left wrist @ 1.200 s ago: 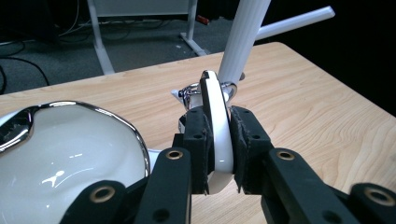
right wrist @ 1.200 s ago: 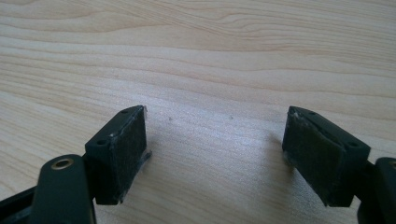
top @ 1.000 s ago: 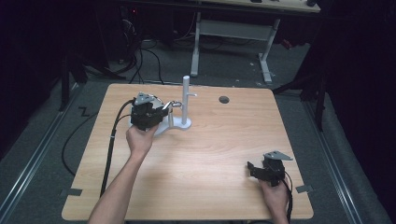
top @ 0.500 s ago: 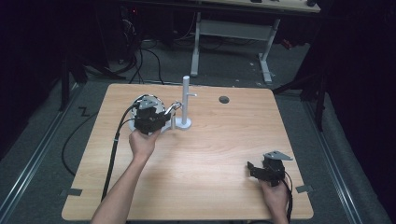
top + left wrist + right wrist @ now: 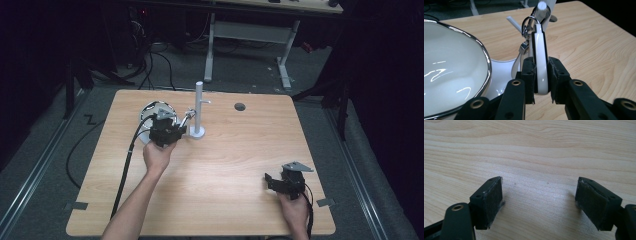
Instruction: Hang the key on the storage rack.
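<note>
1. The key fob is a flat white tag with a thin black seam along its edge. It stands upright on edge, just in front of the white stand near the far left part of the table.
2. The left gripper clenches the lower half of the key fob between its two black pads, one on each flat side.
3. The left gripper view shows a metal ring at the top of the fob and a small metal clasp hanging beside it, with the stand's thin side peg just behind. In the high view these are a small glint beside the stand.
4. The same close view shows a shiny white bowl with a silver rim, just to the left of the fob. From above it lies partly under the left hand's gripper.
5. The right gripper has its jaws spread wide with nothing between them, over bare wood. The high view places it near the table's near right corner, well apart from the fob.
</note>
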`<state>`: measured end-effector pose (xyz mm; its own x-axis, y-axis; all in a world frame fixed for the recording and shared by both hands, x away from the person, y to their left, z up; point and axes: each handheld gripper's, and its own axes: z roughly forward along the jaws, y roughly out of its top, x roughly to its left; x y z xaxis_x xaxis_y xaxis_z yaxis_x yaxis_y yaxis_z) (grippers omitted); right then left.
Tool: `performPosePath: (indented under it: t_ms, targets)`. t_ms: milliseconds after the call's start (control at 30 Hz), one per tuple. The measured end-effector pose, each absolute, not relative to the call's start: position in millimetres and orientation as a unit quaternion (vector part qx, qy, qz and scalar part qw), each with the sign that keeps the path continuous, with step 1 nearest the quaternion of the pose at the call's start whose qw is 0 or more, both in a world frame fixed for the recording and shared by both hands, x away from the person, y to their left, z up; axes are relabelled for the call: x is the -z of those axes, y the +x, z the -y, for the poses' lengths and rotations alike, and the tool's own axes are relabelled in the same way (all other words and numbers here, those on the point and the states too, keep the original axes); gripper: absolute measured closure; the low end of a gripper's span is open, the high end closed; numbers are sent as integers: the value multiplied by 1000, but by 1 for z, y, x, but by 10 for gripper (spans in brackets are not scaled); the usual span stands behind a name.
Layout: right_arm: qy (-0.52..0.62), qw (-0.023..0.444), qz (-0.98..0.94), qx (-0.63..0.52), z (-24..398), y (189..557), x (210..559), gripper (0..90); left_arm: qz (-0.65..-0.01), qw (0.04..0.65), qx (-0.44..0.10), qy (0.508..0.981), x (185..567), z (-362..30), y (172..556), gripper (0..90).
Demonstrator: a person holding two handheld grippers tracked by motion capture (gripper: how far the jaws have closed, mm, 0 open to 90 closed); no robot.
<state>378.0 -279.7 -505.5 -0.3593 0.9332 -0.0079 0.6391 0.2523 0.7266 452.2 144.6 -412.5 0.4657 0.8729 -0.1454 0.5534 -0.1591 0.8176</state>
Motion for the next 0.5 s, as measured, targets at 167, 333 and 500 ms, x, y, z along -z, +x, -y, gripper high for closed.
performPosePath:
  t_ms: [167, 333, 500]
  targets:
    - [518, 227, -758, -324, 280, 378, 505, 219, -483, 428, -183, 742, 416, -141, 453, 745]
    - [519, 227, -758, -324, 280, 378, 506, 219, -482, 419, -179, 748, 420, -137, 454, 726]
    - [518, 227, -758, -324, 280, 378, 506, 219, -487, 418, -173, 747, 425, -137, 455, 700]
